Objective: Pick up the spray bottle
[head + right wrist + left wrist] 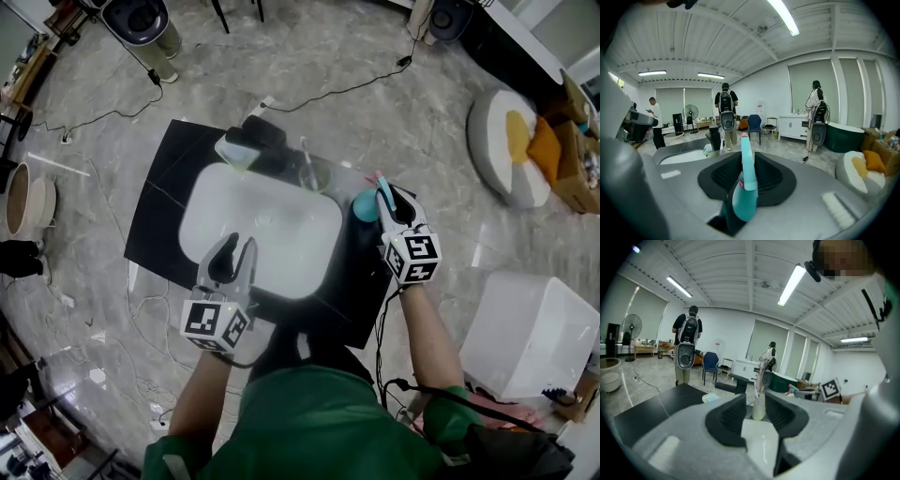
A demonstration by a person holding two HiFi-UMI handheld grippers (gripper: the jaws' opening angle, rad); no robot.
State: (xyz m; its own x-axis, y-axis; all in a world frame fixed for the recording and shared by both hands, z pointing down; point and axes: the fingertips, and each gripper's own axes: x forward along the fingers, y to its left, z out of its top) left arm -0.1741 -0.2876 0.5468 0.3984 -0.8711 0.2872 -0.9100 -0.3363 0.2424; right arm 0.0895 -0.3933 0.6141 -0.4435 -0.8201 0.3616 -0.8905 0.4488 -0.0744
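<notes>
- The right gripper (pixel 385 195) is gripping the teal spray bottle (pixel 364 206). The right gripper view is showing both dark pads pressing on the bottle's neck, with the pink-tipped nozzle standing up above the jaws.
- The bottle is sitting near the right edge of the black counter (pixel 161 192), just beside the right rim of the white sink (pixel 208 187).
- Judging from this, the grasp is looking complete. The lift off the counter seems to be the part left to do.
- The left gripper (pixel 234 253) is hanging over the near rim of the sink with its jaws apart and nothing between them. In the left gripper view only the far-off faucet (pixel 759 401) is showing through the gap.
- The bottle's base is not showing anywhere. The gripper is covering it in the head view, and the gripper's own body is cutting it off in the right gripper view. So it is not possible to tell whether the bottle is resting on the counter or hanging just clear of it.
- A pale object (pixel 238 150) at the far edge of the counter, behind the sink, is looking too blurred to name.
</notes>
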